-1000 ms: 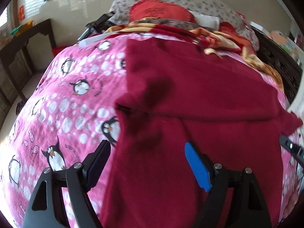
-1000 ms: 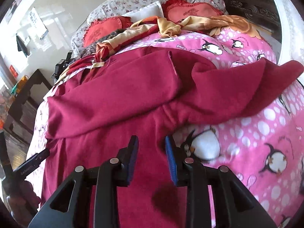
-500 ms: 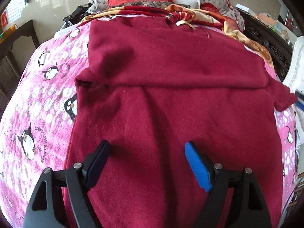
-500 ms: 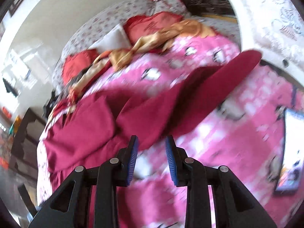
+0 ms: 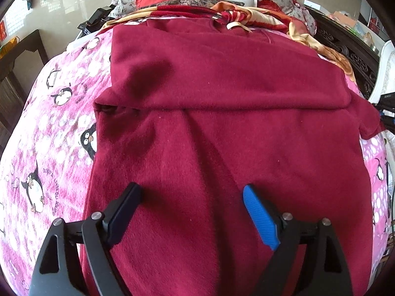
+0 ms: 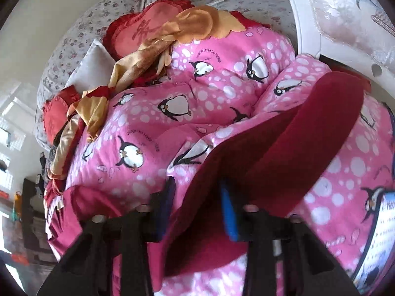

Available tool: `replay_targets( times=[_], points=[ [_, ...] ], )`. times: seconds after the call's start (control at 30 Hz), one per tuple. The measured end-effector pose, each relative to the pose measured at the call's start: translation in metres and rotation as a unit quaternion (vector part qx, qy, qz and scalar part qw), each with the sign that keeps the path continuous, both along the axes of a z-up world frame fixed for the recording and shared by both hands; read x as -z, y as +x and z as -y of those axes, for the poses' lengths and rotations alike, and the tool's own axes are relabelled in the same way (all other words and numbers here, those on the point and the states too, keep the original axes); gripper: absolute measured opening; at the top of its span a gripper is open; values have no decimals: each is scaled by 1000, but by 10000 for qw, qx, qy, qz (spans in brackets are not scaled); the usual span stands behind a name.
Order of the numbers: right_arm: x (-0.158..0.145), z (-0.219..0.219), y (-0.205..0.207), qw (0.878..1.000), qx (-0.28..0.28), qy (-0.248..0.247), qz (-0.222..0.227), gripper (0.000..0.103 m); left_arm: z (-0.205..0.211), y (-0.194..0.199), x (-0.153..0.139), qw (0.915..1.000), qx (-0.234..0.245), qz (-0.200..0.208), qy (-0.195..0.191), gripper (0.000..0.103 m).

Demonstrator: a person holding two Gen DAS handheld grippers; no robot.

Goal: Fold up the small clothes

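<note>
Our dark red fleece garment [image 5: 222,148] lies flat on the pink penguin-print quilt [image 5: 49,123], one sleeve [image 6: 308,133] stretching out toward two o'clock in the right wrist view. Our left gripper [image 5: 190,194] hovers wide open above the body. Our right gripper [image 6: 197,192] stands parted around the sleeve's base. We should pinch there firmly, then carry the sleeve across flat, avoiding bunching.

The pink penguin-print bedspread [image 6: 214,91] carries small dark curved lettering beside its penguins. In the right wrist view, upper centre of the frame, one line reads roughly "AU LEVER DU JOUR"; the same phrase repeats near centre left, harder to read. In the left wrist view, lower left, similar lettering is too distorted to read.
</note>
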State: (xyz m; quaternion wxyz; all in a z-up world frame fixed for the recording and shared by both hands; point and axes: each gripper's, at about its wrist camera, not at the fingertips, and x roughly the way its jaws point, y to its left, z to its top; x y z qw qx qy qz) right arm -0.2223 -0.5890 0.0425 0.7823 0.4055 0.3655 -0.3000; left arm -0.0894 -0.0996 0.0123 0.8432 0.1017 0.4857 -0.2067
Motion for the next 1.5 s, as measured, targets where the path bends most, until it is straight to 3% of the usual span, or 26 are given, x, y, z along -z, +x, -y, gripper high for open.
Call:
replay_targets(
  times=[0.13,0.23,0.4,0.5,0.63,0.73,0.87,1.13,1.27,1.37,1.43,1.47,1.5],
  points=[
    [-40,-18,-13,9962,-174,-499,688,0,-1,4,-4,9999,-55,-58,-91,89],
    [-84,-43,-14,9862,-598,-755,1346,0,-7,7,-15,9994,-153,-45,-294,89],
    [-150,-129,6,9479,-2058,-1365,2013,0,-20,12,-41,9973,-387,192,-598,89],
    [-146,-194,29,9191,-3095,-1589,1849,0,-29,15,-49,9958,-517,274,-701,89],
    [-85,-254,61,9054,-3823,-1521,1045,0,-37,17,-52,9954,-598,288,-685,89],
    [-25,-272,79,9094,-3928,-1320,352,0,-40,17,-51,9960,-572,305,-623,89],
    [13,-271,80,9185,-3844,-917,-123,0,-34,22,-57,9963,-397,404,-650,89],
    [-19,-253,27,9330,-3479,-647,651,4,27,60,-75,9947,77,739,-717,89],
    [-23,-240,6,9433,-3192,-470,778,5,72,78,-73,9928,453,998,-482,89],
    [-21,-225,-8,9507,-2972,-267,845,5,105,95,-62,9917,687,1082,-81,88],
    [-19,-216,-14,9544,-2843,-181,889,5,121,103,-50,9920,831,950,73,79],
    [-17,-211,-17,9566,-2761,-115,926,5,125,106,-45,9924,900,835,114,61],
    [-16,-205,-20,9587,-2679,-51,952,5,132,109,-38,9930,995,620,159,37]
  ],
)
